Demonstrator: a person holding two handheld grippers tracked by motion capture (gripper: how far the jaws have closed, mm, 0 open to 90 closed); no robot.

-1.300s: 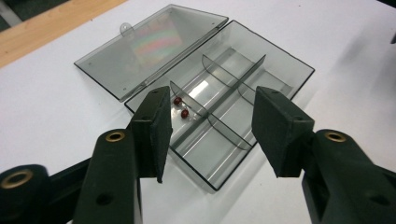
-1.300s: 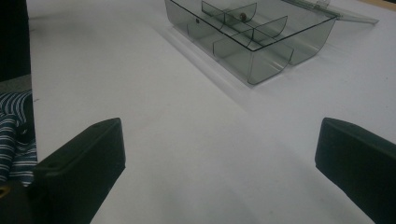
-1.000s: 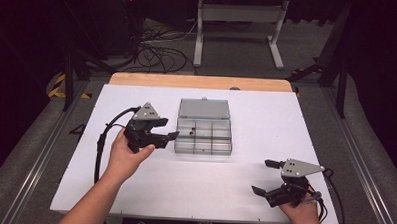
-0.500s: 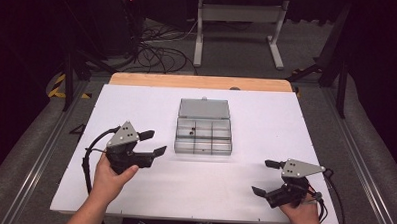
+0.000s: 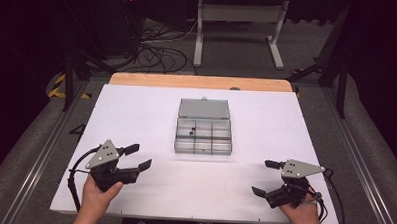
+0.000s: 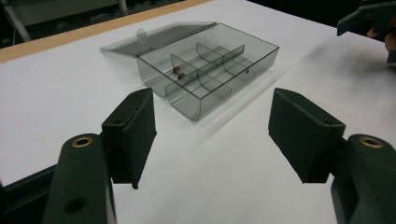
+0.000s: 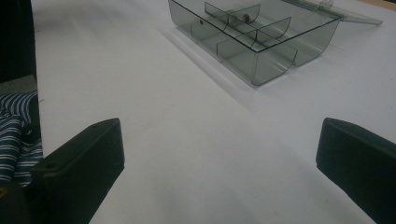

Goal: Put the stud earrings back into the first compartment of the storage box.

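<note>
Clear compartment box (image 5: pixel 204 133) seen ahead of both grippers, lid laid open behind it, two small beads (image 6: pixel 178 73) in one compartment. Left gripper (image 5: pixel 135 158) jaws just been opening, now spread, nothing between. Right gripper (image 5: pixel 266 177) spread wide, empty. Risk judged: light box easily shoved or tipped by careless reach, beads spilled; thin dividers likely caught by wide jaws.

Two black jaws are seen at the bottom, held far apart, and nothing is held between them. The right gripper (image 7: pixel 219 172) is kept low over the white table (image 7: pixel 154 116). Ahead of it, a clear box (image 7: pixel 254 35) with small compartments is seen, its lid laid open behind.
</note>
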